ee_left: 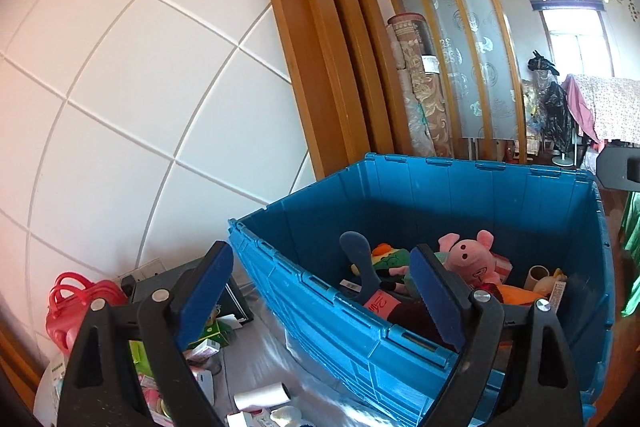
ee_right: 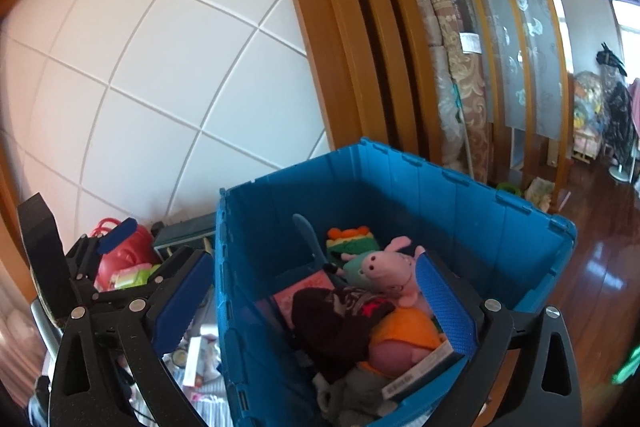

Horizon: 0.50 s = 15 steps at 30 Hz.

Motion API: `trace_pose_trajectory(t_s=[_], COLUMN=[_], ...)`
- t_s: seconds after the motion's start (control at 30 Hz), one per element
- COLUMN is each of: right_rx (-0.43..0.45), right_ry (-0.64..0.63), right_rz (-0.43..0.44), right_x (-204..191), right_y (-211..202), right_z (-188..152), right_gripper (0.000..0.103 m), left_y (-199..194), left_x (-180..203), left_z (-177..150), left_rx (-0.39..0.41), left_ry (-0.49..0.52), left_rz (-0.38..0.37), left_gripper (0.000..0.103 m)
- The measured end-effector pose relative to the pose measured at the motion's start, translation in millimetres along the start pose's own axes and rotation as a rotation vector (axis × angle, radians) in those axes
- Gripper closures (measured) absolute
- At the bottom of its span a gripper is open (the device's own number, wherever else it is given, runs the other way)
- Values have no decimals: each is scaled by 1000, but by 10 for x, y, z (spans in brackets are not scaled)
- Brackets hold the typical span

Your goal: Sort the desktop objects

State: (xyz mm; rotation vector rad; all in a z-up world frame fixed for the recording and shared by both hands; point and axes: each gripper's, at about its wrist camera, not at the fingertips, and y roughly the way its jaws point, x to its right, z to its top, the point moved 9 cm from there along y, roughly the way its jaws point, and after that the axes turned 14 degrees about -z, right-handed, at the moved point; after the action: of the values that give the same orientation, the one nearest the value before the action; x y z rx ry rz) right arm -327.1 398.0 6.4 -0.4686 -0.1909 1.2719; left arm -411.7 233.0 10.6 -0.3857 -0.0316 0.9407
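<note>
While both empty: left claw [ee_left: 320, 291], right claw [ee_right: 316, 303] wide over blue bin [ee_left: 440, 183].

Crate [ee_right: 460, 195]: blue moulded plastic, slight sheen. Pig [ee_right: 390, 261]: pink plush cloth, matt. Pads [ee_right: 450, 301]: blue, ribbed, rubbery look. Wall [ee_left: 132, 99]: white panels, smooth. Floor [ee_right: 600, 267]: dark wood, glossy. Door frame [ee_left: 312, 47]: varnished wood.

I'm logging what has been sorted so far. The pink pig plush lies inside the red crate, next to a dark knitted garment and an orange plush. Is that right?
Not quite: the crate is blue, not red, as the right wrist view shows. The pink pig plush does lie inside it, next to the dark knitted garment and the orange plush.
</note>
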Motion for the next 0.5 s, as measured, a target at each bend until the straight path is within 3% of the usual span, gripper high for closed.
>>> trace_pose_trajectory(t_s=[0.27, 0.5], right_rx=[-24, 13], right_ry=[1, 10], right_rz=[-7, -47], right_x=[-54, -208], right_y=[-2, -310], right_z=[-138, -182], right_gripper=[1, 1], left_y=[-122, -493], left_x=[-172, -394], left_z=[-214, -379], left_rx=[-15, -2], left_ry=[-49, -91], left_rz=[43, 84], left_gripper=[13, 13])
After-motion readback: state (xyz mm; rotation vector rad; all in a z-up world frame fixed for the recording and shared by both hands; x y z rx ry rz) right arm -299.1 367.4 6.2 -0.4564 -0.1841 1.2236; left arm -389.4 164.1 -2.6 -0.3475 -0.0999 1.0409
